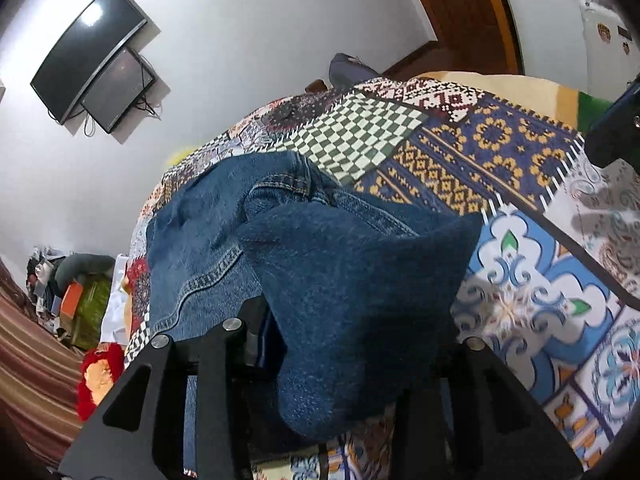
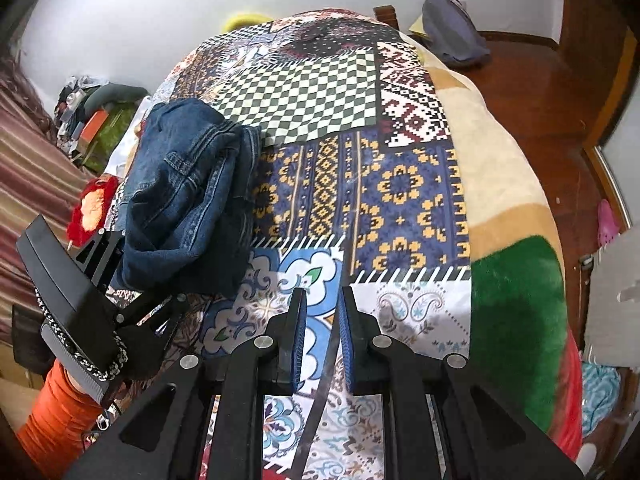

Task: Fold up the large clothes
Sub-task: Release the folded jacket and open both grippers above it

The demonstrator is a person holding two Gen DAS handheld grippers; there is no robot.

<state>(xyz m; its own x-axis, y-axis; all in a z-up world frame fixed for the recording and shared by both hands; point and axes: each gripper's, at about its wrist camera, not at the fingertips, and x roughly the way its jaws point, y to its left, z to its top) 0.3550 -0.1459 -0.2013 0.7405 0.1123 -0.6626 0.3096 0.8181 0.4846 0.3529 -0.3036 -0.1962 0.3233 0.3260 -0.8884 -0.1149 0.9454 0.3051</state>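
I see a patchwork bedspread point(image 2: 360, 184) filling mid-frame, white wall point(image 2: 120, 32) above, wood floor point(image 2: 532, 92) upper right. The bunched denim jeans point(image 2: 188, 196) lie centre-left on it. My left gripper point(image 2: 120, 276) has cloth between its jaws; whether it pinches I cannot tell. My right gripper point(image 2: 322, 320) is closed, empty.

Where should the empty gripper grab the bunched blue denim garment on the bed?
Judging by its pose, take the blue denim garment at the free stitched edge by the checkered patch, coming from the open quilt side. The left gripper has the near end; the right gripper is free.
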